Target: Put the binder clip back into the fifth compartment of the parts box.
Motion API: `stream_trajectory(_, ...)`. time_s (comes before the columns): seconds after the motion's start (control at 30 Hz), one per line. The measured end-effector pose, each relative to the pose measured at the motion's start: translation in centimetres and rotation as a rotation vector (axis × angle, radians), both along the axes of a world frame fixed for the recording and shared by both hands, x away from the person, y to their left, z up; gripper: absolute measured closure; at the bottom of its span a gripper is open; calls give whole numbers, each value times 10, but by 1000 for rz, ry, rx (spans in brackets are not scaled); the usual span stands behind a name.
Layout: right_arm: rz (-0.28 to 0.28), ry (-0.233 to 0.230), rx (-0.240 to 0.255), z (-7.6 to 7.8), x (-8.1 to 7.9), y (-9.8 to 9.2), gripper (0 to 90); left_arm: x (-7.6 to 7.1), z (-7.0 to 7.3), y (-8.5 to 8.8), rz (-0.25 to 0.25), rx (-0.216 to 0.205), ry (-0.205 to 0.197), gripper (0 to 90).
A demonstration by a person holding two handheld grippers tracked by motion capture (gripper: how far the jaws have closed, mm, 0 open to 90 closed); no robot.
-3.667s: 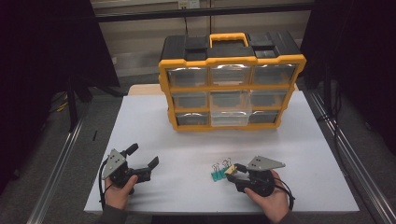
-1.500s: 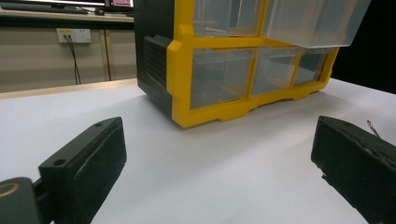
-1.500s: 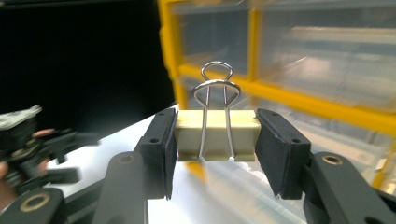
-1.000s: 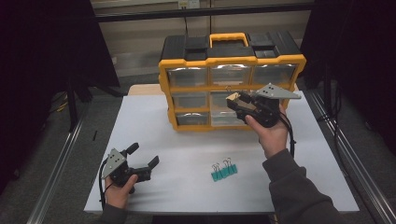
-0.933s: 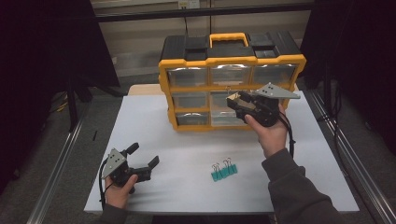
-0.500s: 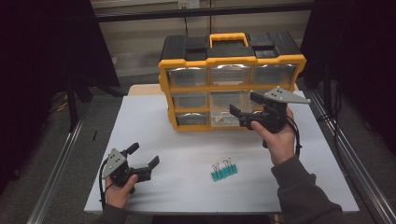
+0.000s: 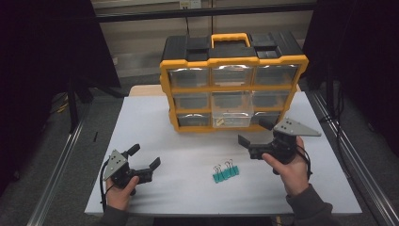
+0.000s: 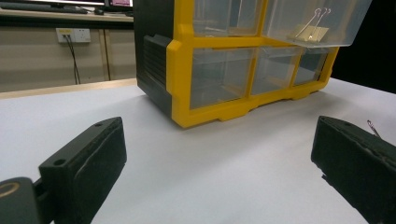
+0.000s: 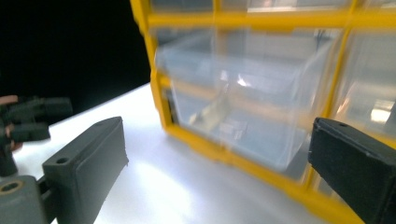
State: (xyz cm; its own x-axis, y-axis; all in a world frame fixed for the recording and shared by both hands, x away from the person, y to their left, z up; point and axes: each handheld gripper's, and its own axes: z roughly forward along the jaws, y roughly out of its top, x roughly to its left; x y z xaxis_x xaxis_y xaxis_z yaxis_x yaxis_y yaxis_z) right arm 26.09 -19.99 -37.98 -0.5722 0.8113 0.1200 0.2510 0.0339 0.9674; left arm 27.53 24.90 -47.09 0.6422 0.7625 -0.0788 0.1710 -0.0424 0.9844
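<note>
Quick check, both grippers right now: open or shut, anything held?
Left gripper: open, holds nothing, low over the table.
Right gripper: jaws have just been opening, now open, nothing between them, facing the pulled-out drawer.

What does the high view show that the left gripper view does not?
High view alone: both grippers whole, left and right, both open and empty, the green clips on the table, and the organizer's handle. Left gripper view alone: a clip inside the open drawer, plus a wall socket. Shared: the yellow organizer with its middle drawer pulled out.
</note>
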Motion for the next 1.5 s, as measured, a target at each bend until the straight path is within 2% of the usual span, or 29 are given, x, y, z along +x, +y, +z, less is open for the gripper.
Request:
stream_trajectory(0.13, 12, 33, -33, -24, -8, 7, 36, 0, 0, 0, 1, 2, 0, 34)
stream_trajectory(0.17, 13, 46, -36, -28, -9, 8, 36, 0, 0, 1, 3, 13, -4, 34)
stream_trajectory(0.2, 14, 62, -41, -35, -11, 10, 35, 0, 0, 1, 4, 12, -4, 34)
stream_trajectory(0.23, 14, 62, -41, -35, -11, 10, 35, 0, 0, 1, 4, 12, -4, 34)
stream_trajectory(0.27, 14, 75, -55, -44, -12, 13, 36, 0, 0, 0, 2, 2, 0, 34)
stream_trajectory(0.37, 21, 108, -66, -56, -13, 16, 37, 0, 0, 0, -9, 4, 0, 34)
stream_trajectory(0.57, 59, 157, -114, -72, -14, 23, 43, 0, 0, 0, 1, 6, -1, 34)
stream_trajectory(0.7, 74, 191, -132, -79, -14, 27, 53, 0, 0, 0, -7, 5, 1, 35)
stream_trajectory(0.77, 84, 193, -140, -81, -14, 27, 63, 0, 0, 0, -8, 5, 0, 35)
stream_trajectory(0.83, 95, 230, -156, -85, -15, 29, 87, 0, 0, 0, -5, 3, 3, 35)
stream_trajectory(0.93, 106, 251, -170, -91, -15, 31, 179, 0, 0, 0, -8, 5, 1, 35)
stream_trajectory(1.03, 102, 272, -186, -94, -15, 33, 216, 1, -1, 0, -6, 10, -1, 35)
stream_trajectory(1.07, 88, 288, -193, -98, -14, 35, 249, 0, -1, -2, -5, -10, 10, 35)
stream_trajectory(1.1, 85, 296, -189, -99, -13, 36, 261, 1, -1, -1, -11, 9, 7, 35)
stream_trajectory(1.17, 84, 309, -182, -100, -12, 37, 296, 1, -1, 0, -11, 11, 7, 35)
stream_trajectory(1.33, 75, 310, -185, -101, -10, 40, 374, 1, -1, 0, -10, 12, 8, 35)
stream_trajectory(1.43, 74, 313, -187, -102, -9, 42, 402, 1, -1, 0, -3, 28, 0, 35)
stream_trajectory(1.5, 70, 311, -178, -102, -8, 43, 413, 1, -1, -1, -9, 11, 8, 35)
